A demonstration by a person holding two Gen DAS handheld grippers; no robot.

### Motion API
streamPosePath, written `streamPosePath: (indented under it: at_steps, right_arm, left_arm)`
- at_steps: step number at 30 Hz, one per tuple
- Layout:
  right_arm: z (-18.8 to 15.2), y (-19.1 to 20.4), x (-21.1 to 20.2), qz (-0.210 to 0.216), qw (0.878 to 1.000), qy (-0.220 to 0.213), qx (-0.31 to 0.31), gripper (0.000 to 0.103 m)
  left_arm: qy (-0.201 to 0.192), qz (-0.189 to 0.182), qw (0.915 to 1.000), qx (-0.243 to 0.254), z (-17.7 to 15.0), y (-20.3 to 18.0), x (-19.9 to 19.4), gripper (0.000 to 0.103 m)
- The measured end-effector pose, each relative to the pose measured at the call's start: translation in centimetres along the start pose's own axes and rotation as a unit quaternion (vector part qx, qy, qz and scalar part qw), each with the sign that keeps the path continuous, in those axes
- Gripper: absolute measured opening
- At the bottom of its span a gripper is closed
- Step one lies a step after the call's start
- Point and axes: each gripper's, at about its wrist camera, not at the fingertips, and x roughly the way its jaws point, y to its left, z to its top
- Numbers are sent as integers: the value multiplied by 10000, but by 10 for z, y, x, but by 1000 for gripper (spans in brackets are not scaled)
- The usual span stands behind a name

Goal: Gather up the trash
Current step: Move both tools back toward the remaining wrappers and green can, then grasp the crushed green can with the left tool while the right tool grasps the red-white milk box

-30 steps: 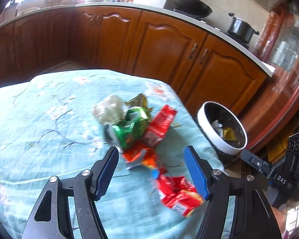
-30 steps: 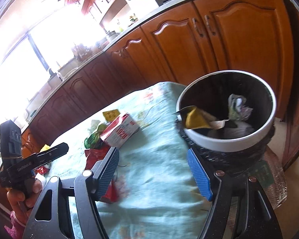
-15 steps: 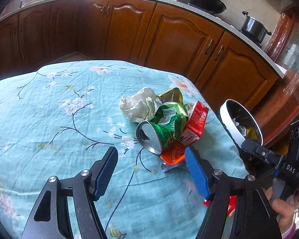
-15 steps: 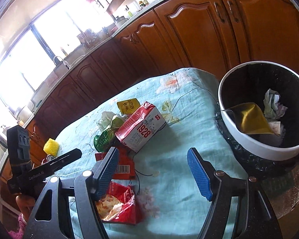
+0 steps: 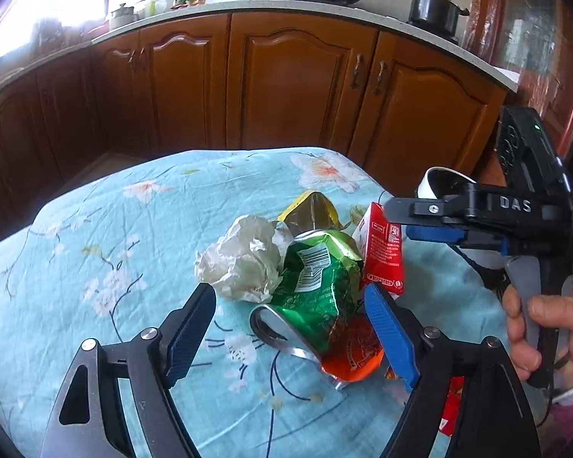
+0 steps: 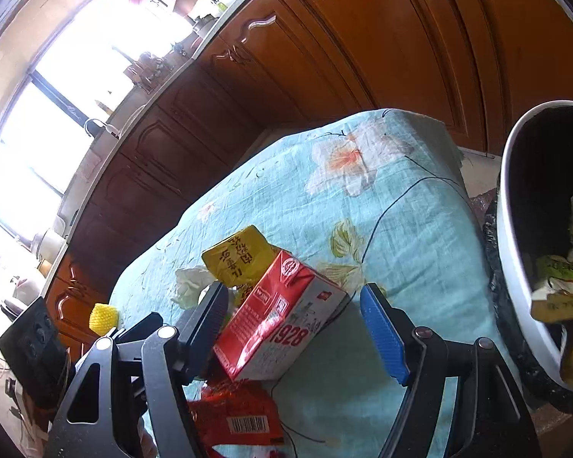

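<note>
Trash heaped on the blue tablecloth (image 5: 95, 236), white bin (image 6: 515, 267) waiting just off its edge.
Left gripper (image 5: 290, 328) spreads its fingers around the crushed green can (image 5: 317, 286); right gripper (image 6: 294, 328), fingers apart, flanks the red carton (image 6: 279, 320); crumpled paper (image 5: 240, 263) touches the can.

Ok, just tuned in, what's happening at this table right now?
A person is clearing a trash pile off the floral tablecloth with two handheld tongs. The left tongs are open around the crushed green can, not yet closed. The right tongs are open around the red carton. Neither holds anything. The bin beside the table already has some trash inside.
</note>
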Motion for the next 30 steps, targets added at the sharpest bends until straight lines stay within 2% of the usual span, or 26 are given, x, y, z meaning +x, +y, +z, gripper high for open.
streamPosePath:
  at_steps: [3,6,7,8,10,15,16,17,23,25,30]
  right_arm:
    - [5,-5,16,-30,9997,214,144,74]
    - [6,-8,28,-56,9992,361,142,69]
    - [5,-8,28,-5,9992,373,127,63]
    - [4,-7,27,54,9993,361,96,62]
    - [3,-3,21,12,9995,304,-18,58]
    - [1,-4,5,58,9996,235,-129,51]
    - [0,-6,0,87,9997,220,-118,49]
    - [-2,-9,-5,120,9997,205,-91,49]
    - [-21,-30,-24,309,9991,232,162,46]
    - [-27,-33,-20,369,9983,357,274,50]
    - [-32,-34,-1,472,9970,425,438,50]
  left_arm:
    - [-27,-7,9992,410,-1,-11,6,80]
    - [33,82,9970,772,-3,-23,14,80]
    - [71,102,9962,859,-4,-27,16,78]
    - [133,124,9954,936,-5,-30,19,74]
    - [296,230,9940,1024,-6,-34,26,60]
    - [369,260,9931,1079,-9,-34,25,57]
    - [361,258,9931,1086,-9,-33,21,49]
    - [365,166,9934,1071,-11,-32,17,27]
    - [377,149,9953,883,-22,-29,1,25]
    - [386,121,9960,799,-26,-28,-2,25]
    - [460,263,9966,626,-28,-26,5,37]
